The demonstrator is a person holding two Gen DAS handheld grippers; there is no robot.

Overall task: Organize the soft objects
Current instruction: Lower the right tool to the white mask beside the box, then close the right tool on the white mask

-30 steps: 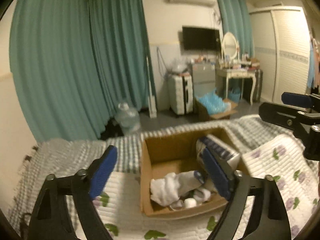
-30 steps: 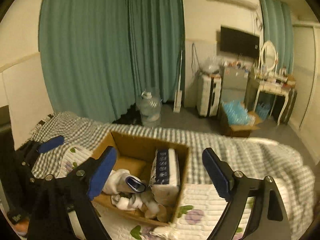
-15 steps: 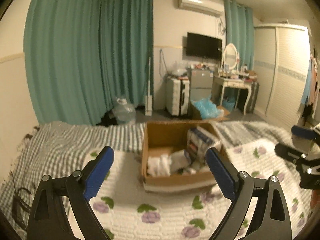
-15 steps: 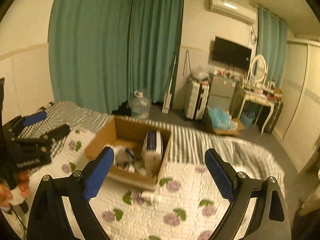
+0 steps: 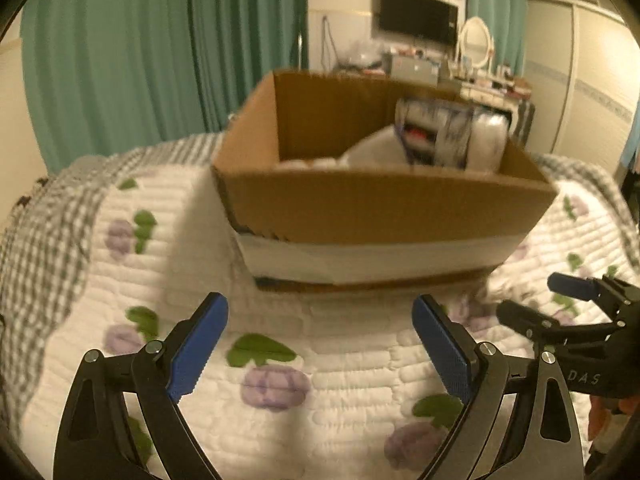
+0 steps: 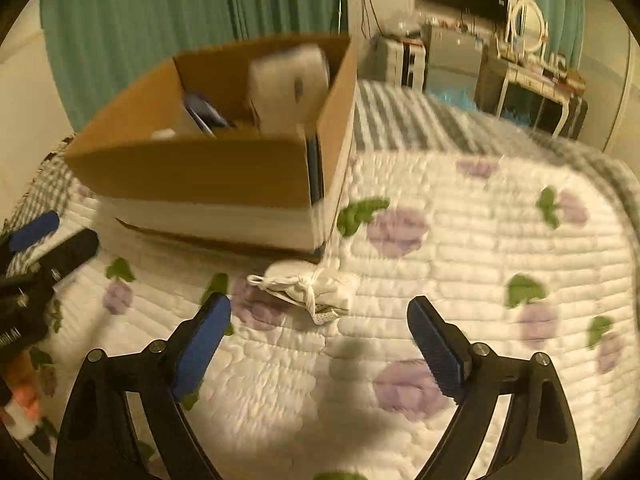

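Observation:
A brown cardboard box (image 5: 384, 204) stands on the flowered white quilt (image 5: 280, 344), holding a wrapped tissue pack (image 5: 444, 136) and white cloths (image 5: 372, 152). My left gripper (image 5: 320, 308) is open and empty, low over the quilt in front of the box. A small knotted white cloth bundle (image 6: 308, 286) lies on the quilt by the box's near corner (image 6: 316, 200). My right gripper (image 6: 318, 302) hovers just short of the bundle, its jaws closing but still wide, pads touching nothing. Each view shows the other gripper at its edge: the right gripper (image 5: 536, 300), the left gripper (image 6: 52, 236).
Grey checked bedding (image 5: 36, 248) borders the quilt. Teal curtains (image 5: 160, 52) hang behind the bed. A dressing table with a mirror (image 5: 476, 48), a wall TV (image 5: 416, 16) and a wardrobe (image 5: 592, 80) stand across the room. A hand (image 6: 20, 396) shows at the lower left.
Both grippers have dropped from well above the bed to just over the quilt. The box now looms close, and the white bundle has come up between the right fingertips.

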